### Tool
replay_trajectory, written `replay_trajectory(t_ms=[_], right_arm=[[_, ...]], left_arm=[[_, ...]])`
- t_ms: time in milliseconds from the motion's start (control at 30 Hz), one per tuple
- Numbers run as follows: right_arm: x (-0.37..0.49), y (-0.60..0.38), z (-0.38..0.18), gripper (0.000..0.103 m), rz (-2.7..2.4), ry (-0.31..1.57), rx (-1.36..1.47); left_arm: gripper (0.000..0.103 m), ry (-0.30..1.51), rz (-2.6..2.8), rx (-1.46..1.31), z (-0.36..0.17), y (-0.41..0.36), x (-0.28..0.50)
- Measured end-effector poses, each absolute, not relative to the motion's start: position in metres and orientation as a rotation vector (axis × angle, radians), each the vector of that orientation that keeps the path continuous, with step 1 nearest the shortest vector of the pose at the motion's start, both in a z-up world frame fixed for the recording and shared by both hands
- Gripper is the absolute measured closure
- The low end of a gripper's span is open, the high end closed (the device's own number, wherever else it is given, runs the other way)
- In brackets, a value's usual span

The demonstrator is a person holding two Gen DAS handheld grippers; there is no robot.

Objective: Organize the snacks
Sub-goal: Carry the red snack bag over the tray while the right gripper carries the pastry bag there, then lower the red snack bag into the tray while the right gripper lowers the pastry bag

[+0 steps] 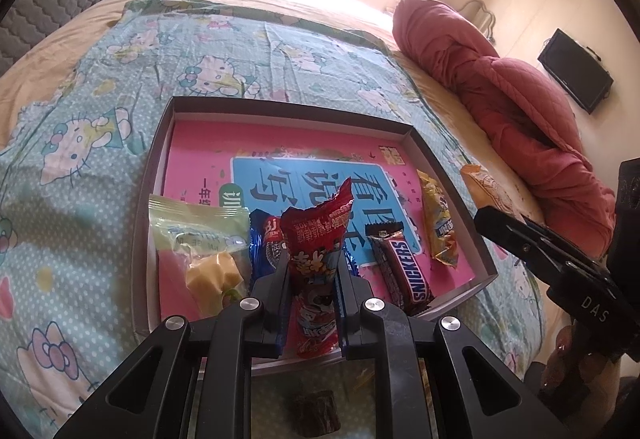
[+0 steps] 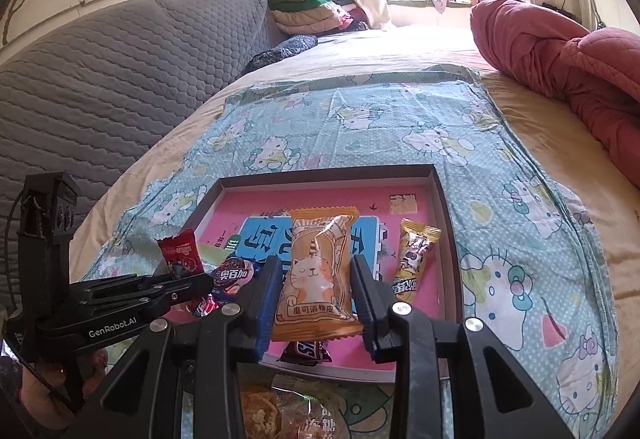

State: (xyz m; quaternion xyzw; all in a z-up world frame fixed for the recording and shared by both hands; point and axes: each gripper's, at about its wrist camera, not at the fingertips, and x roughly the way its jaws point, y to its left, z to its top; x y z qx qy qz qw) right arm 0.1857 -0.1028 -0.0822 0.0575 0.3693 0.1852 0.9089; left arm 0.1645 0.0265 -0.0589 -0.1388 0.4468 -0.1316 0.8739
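While the left gripper (image 1: 313, 271) pinches a red snack packet (image 1: 316, 239) low on its body, the left wrist view shows that packet standing upright over the near edge of the shallow box tray (image 1: 288, 111), its torn-looking crimped top flopping free above the fingers. Foil film like this is light, thin and slippery, and the contents feel loose by the look of it, so the grip across the filled lower half seems sound; a hold on the crimp alone would likely let the bag swing. Inside the tray, left of the red packet, lies a pale green pastry packet (image 1: 200, 235), soft and easily crushed; just behind it an Oreo pack (image 1: 266, 247); right of it a Snickers bar (image 1: 400, 263), firm and best taken across its middle; further right a yellow candy packet (image 1: 438, 227). All rest on a pink book cover (image 1: 208, 143) lining the tray. The right gripper (image 1: 500, 227) enters from the tray's right side

Seen from the right wrist view, the right gripper (image 2: 316, 299) is closed on an orange cat-print packet (image 2: 316, 271), its pads pressing the packet's two long sides, held above the tray's (image 2: 444, 207) near half. That packet looks puffy and air-filled, so it will give under pressure and may slide; a moderate squeeze at mid-height suits it. Left of the tray, the left gripper (image 2: 188, 279) shows with the red snack packet (image 2: 180, 251) in its tips. Loose wrapped snacks (image 2: 280, 411) wait on the Hello Kitty sheet (image 2: 520, 279) nearer than the tray
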Motion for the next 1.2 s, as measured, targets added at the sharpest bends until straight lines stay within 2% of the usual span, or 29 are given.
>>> replay_trajectory(t_ms=[567, 1200], right_arm=[[0.193, -0.090, -0.117, 0.068, 0.372, 0.858, 0.083], [0.193, -0.087, -0.121, 0.067, 0.314, 0.864, 0.023]], left_arm=[[0.085, 0.936, -0.275, -0.296, -0.062, 0.028, 0.165], [0.085, 0.939, -0.279, -0.299, -0.061, 0.028, 0.164]])
